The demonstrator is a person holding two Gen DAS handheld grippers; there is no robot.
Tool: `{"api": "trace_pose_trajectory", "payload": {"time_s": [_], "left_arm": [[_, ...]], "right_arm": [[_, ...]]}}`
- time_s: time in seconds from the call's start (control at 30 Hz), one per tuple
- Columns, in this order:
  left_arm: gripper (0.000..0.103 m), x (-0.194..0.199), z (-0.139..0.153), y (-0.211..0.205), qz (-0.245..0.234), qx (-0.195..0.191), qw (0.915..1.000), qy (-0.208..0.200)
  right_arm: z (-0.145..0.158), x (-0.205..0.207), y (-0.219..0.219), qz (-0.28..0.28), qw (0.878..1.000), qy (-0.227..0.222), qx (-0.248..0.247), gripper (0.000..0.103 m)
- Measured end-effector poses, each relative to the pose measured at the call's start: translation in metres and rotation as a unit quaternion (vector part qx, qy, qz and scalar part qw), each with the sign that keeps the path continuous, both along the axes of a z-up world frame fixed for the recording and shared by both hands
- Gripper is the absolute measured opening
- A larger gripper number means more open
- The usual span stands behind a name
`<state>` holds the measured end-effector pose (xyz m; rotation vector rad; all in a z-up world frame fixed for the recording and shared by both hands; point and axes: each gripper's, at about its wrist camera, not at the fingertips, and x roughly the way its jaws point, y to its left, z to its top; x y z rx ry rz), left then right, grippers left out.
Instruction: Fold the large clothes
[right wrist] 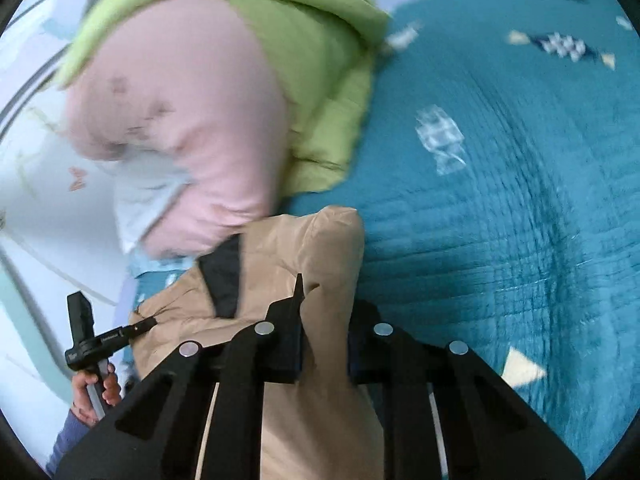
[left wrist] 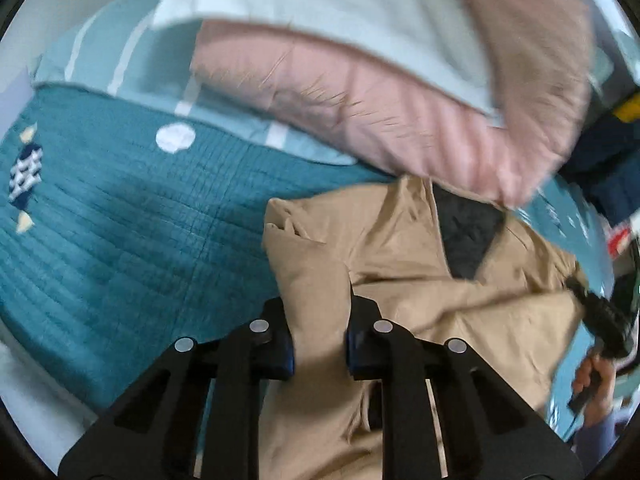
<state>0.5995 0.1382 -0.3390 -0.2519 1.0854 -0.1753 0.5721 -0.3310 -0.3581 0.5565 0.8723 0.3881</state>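
My left gripper pinches the tan padded jacket with dark lining above the teal quilted bedspread; my right gripper pinches another bunch; I'd keep tension even, lay it flat, clear of the pink pillow.
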Motion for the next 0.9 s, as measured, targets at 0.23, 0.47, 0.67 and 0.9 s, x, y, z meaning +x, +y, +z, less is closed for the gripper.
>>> {"api": "trace_pose_trajectory", "payload": {"time_s": [0.23,0.47,0.67,0.9], "left_arm": [[0.016,-0.092,0.069,0.01,-0.037,-0.017,0.9975,-0.057],[0.016,-0.199,0.09,-0.004,-0.07,-0.021,0.9964,-0.043],[0.024,-0.288,0.044,-0.02,-0.105,0.003,0.9944,0.002],[0.072,-0.331,0.005,0.005,-0.066,0.051,0.9957,0.041]], "right_arm": [[0.061,-0.079,-0.001,0.02,0.999,-0.032,-0.009,0.014],[0.087,-0.196,-0.003,0.049,0.998,-0.006,-0.042,0.015],[0.045,-0.271,-0.013,0.039,0.995,0.068,-0.067,0.023],[-0.006,-0.329,-0.034,-0.006,0.979,0.184,-0.087,0.052]]}}
